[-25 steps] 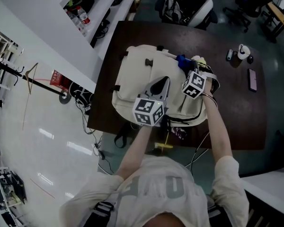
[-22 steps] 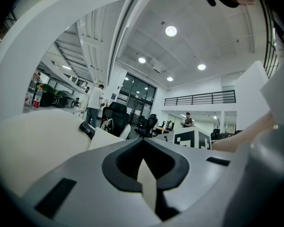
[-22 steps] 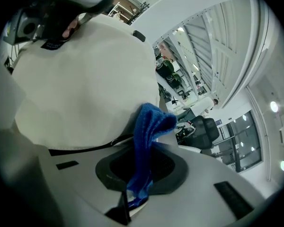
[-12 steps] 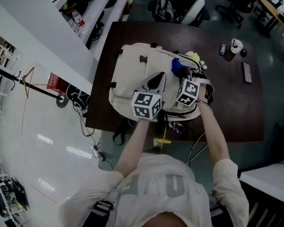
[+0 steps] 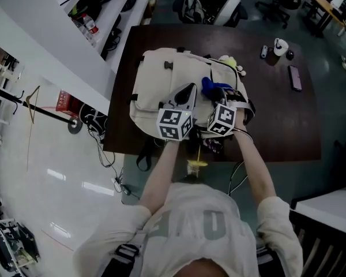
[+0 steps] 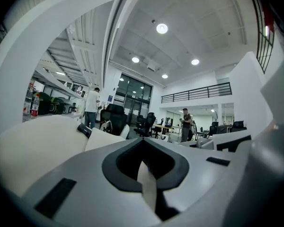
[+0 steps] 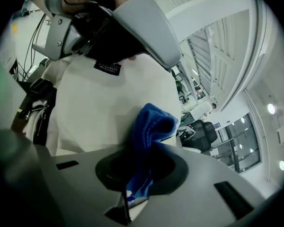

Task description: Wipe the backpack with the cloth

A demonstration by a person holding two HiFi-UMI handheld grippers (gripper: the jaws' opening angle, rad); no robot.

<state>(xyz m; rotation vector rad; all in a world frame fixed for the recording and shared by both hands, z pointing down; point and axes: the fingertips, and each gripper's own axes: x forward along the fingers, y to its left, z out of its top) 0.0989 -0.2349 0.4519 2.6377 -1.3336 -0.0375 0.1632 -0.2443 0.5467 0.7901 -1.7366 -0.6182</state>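
Jaws, right gripper (image 7: 141, 176): clamped on blue cloth (image 7: 152, 124) for rubbing.
Jaws, left gripper (image 6: 144, 174): pinch backpack (image 5: 157, 81), likely steadying it.

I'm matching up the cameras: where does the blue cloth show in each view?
Head view: blue cloth near the centre, against the cream backpack.
Left gripper view: not in it.
Right gripper view: low centre, pinched in the right tongs, its free end standing up.
Shared landmark: the backpack, which fills the background in the right gripper view and sits at lower left in the left gripper view.
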